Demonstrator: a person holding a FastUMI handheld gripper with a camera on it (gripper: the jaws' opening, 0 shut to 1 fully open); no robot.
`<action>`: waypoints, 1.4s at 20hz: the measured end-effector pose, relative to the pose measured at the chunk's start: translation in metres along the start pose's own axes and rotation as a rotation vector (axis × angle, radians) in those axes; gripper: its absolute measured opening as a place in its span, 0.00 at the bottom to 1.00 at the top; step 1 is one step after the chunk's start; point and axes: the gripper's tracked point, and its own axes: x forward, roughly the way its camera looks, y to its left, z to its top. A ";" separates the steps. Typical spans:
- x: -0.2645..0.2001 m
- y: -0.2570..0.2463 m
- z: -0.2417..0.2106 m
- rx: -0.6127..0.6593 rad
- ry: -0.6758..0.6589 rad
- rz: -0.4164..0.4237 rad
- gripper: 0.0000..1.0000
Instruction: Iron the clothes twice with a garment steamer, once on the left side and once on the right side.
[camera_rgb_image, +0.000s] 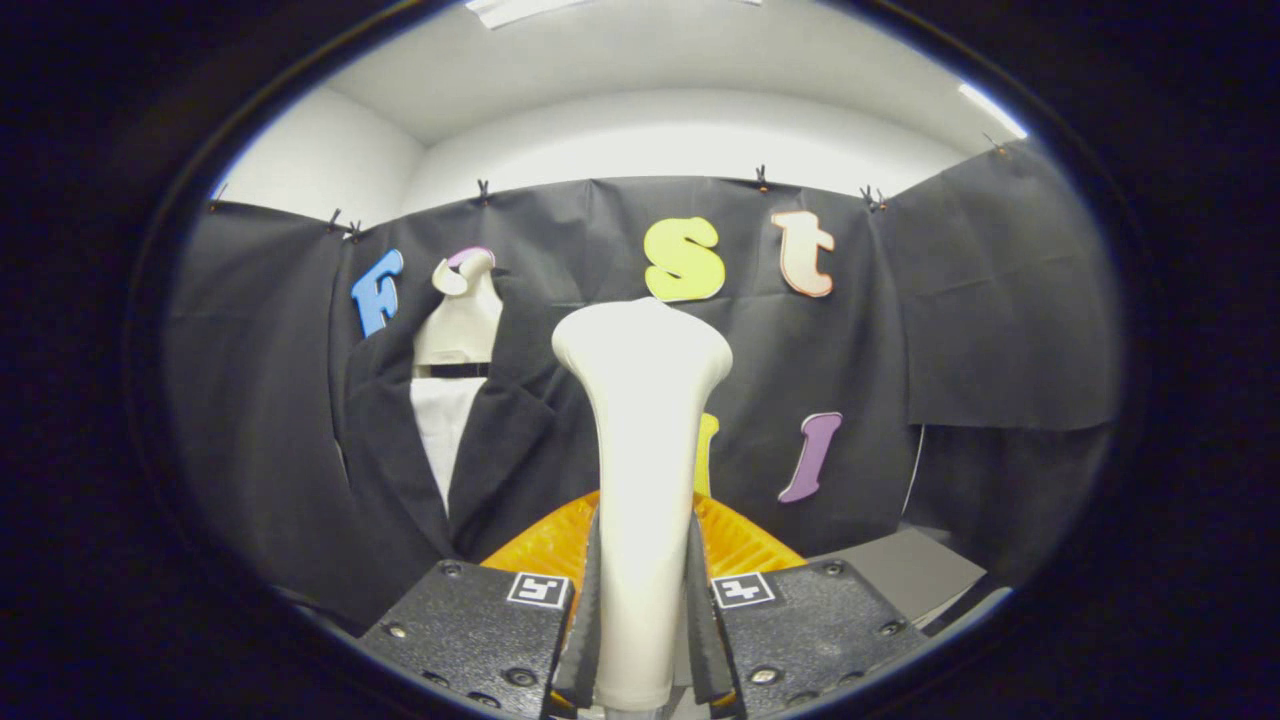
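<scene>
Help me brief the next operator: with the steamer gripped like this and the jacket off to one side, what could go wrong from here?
1. The gripper is shut low on the steamer handle; its tall head could tilt or slip as it swings.
2. The jacket on the mannequin hangs beyond and left of the fingers, so the first pass may land off target.
3. The orange stand sits just behind the steamer and could be bumped.

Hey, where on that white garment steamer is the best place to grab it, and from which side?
Grip the slim white neck of the white garment steamer, below its flared head, squeezing from both sides. The neck is narrow and upright, so fingers close around it while the wide head stops it slipping down. The hand-held gripper is shut on it there, left of the black jacket on the mannequin.
</scene>
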 end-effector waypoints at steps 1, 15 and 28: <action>-0.001 0.002 0.001 -0.003 -0.001 0.005 0.39; 0.004 0.025 -0.016 -0.060 0.064 0.033 0.39; -0.005 0.015 -0.046 -0.078 0.147 -0.002 0.39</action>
